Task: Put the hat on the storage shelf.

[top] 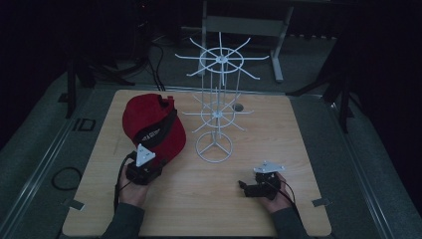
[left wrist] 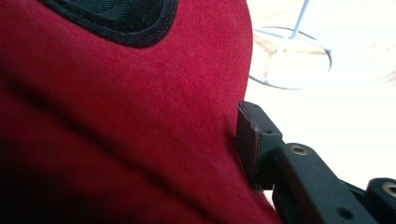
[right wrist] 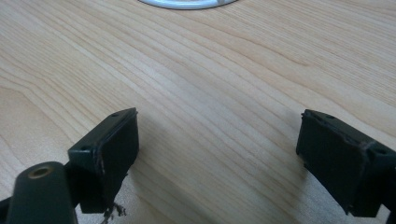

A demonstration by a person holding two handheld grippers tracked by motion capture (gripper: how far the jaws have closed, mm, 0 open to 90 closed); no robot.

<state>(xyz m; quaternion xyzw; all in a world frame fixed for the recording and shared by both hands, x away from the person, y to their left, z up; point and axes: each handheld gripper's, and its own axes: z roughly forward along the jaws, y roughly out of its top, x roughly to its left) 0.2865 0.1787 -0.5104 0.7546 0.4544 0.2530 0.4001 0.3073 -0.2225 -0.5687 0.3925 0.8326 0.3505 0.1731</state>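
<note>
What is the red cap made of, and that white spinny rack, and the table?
The red cap looks like soft, matte cloth: fuzzy weave, stitched black trim. The white rack seems painted metal wire: thin stiff rods, smooth sheen. The table looks like pale wood or wood-look laminate: grain lines show.

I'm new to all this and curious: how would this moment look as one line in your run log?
left gripper: at red cap, grip unclear | right gripper: open above table, empty | white rack: upright, bare

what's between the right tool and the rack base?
Only bare table between the right tool and the rack base, seen in the right gripper view; the high view agrees.
</note>
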